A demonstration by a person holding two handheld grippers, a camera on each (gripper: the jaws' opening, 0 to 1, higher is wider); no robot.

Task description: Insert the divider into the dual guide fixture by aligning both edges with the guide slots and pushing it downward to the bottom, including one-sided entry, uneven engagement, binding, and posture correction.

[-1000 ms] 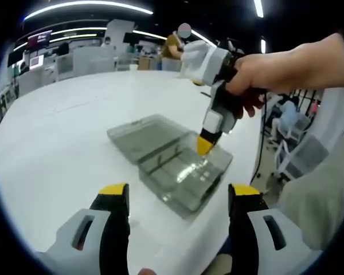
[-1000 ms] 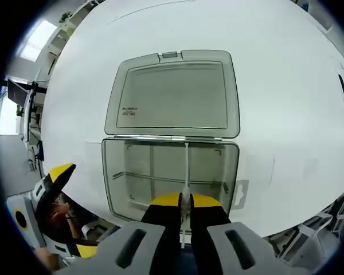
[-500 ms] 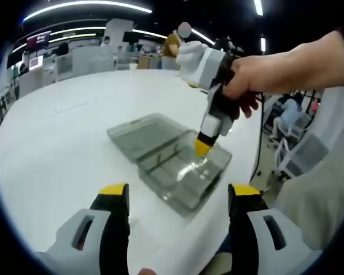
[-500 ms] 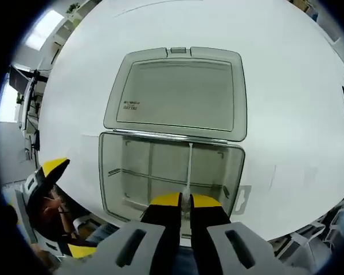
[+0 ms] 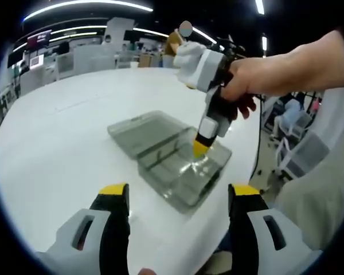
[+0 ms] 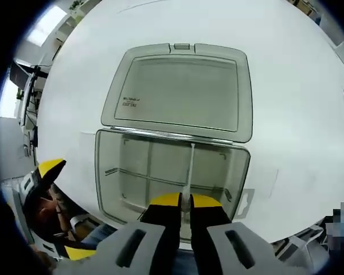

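right gripper jaws pinching divider over box | left gripper jaws spread, idle | keep divider upright, press evenly

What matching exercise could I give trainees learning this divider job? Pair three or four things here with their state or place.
Things:
1. divider
2. lid
3. left gripper
4. right gripper

States or places:
A. open, back from the clear box, holding nothing
B. lying flat on the white table, swung open
C. shut, its fingers over the box's near edge
D. thin clear strip standing inside the box, pinched at its near end

Pairs: 1-D, 2-B, 3-A, 4-C
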